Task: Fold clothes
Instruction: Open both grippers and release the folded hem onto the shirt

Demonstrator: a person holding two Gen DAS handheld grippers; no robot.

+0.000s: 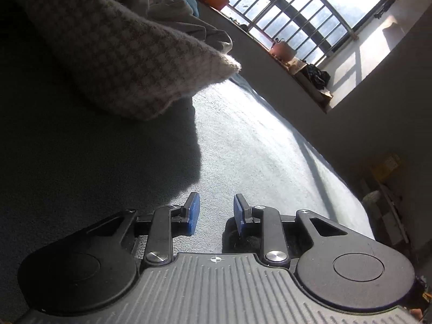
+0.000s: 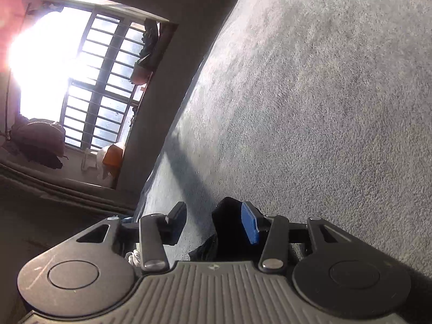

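Note:
A checked beige-and-white knitted garment [image 1: 121, 54] lies bunched at the upper left of the left wrist view, on a grey carpet-like surface [image 1: 256, 140]. Grey-beige cloth [image 1: 189, 24] lies behind it. My left gripper [image 1: 216, 212] is open and empty, low over the surface, well short of the garment. My right gripper [image 2: 213, 221] is open over the same grey surface [image 2: 324, 108]. A dark piece of cloth [image 2: 226, 232] lies between its fingers, against the right pad; no grip shows.
A barred window [image 1: 297, 13] with a cluttered sill [image 1: 297, 64] holding a clay pot [image 1: 282, 50] runs behind the surface. The surface edge drops off at right [image 1: 351, 189]. In the right wrist view the window [image 2: 102, 81] and wall are left of the surface edge.

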